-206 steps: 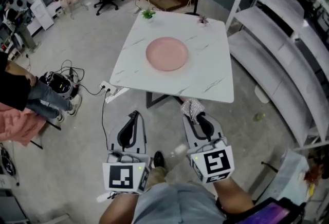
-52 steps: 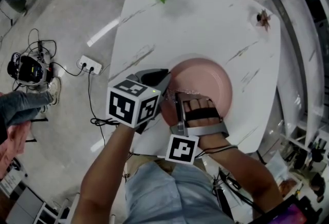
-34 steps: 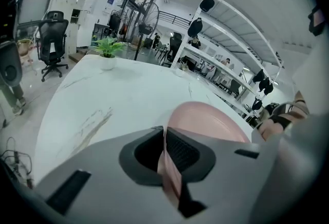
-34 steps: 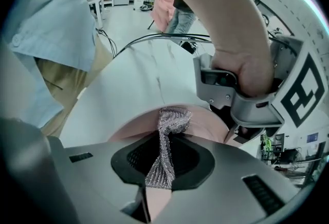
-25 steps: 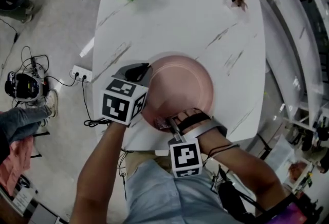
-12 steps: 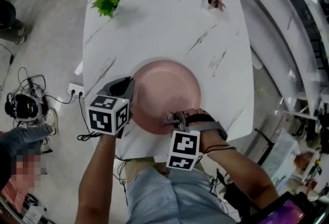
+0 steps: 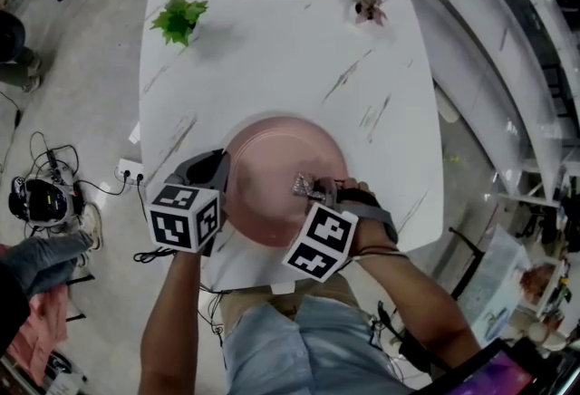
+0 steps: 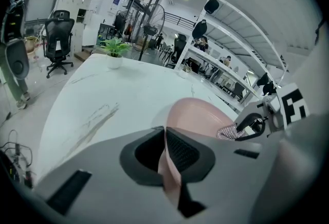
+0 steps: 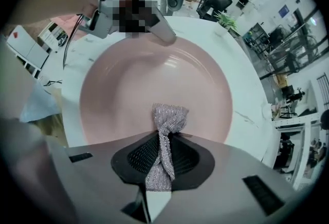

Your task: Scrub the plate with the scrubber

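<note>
Plate, pink and round, lies flat on the white table, toward the near edge. Scrubber, a silvery mesh wad, rests on the near-right part of the plate's inner surface. The right gripper pinches its tail, jaws pressed together on the mesh. The left gripper clamps the plate's left rim edge-on, jaws closed on the pink rim, and acts as the anchor.

Recommended procedure for the scrubbing step, judged from this position:

1. Hold the left clamp firm so that the plate cannot spin or slide toward the table edge.
2. Only the front of the wad appears to touch the surface. Lower the angle of the right gripper to bring more mesh into contact.
3. Work in overlapping circular strokes from the centre outward to the rim.
4. Do not let the jaw tips scrape the plate.
5. Stop each stroke short of the left gripper.

Potted plant and small ornament stand at the far corners, well apart from the work area.
</note>
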`<state>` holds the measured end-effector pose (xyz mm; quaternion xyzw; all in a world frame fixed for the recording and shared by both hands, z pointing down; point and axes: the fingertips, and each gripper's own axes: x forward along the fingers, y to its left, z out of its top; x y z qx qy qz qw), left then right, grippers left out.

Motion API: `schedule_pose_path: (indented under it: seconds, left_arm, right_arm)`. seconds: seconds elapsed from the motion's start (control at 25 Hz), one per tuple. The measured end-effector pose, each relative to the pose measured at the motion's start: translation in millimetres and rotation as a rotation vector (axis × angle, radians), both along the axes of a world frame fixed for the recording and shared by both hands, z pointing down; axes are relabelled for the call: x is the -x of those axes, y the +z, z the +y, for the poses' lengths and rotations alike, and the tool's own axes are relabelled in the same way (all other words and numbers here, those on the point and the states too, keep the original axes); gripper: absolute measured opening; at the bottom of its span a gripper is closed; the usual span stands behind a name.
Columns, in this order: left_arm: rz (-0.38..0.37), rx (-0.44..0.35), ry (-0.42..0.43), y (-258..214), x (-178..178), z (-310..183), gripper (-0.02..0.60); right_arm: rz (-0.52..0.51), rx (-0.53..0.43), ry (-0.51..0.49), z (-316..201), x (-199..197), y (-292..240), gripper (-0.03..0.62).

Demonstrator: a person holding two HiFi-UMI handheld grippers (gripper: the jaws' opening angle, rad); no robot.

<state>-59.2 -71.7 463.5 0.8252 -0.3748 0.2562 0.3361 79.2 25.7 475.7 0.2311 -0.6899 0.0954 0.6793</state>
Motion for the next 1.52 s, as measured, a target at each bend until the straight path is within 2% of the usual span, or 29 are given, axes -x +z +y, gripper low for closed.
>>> schedule_pose_path:
  seconds: [0.32,0.6,1.08,1.36,1.52]
  left_arm:
    - [0.024,0.013,0.003,-0.6,-1.1,0.8,0.014]
    - [0.041,0.025,0.002,-1.2,-2.2,1.3,0.014]
    - [0.046,0.063,0.003,-0.5,-2.2,2.4,0.014]
    - [0.051,0.081,-0.009,2.9,-0.6,-2.4,0.014]
    - [0.047,0.075,-0.009,3.5,1.0,-3.2,0.014]
  right_arm:
    - [0.020,-0.042,0.086,-42.6,-14.2,-0.5,0.075]
    - [0.056,-0.083,0.052,-79.3,-8.5,-0.8,0.075]
    - [0.031,-0.129,-0.154,-106.4,44.3,-1.9,0.075]
    - [0.018,-0.138,-0.299,-101.3,76.3,-1.3,0.075]
    - [-0.002,-0.139,-0.347,-90.9,92.4,-1.6,0.075]
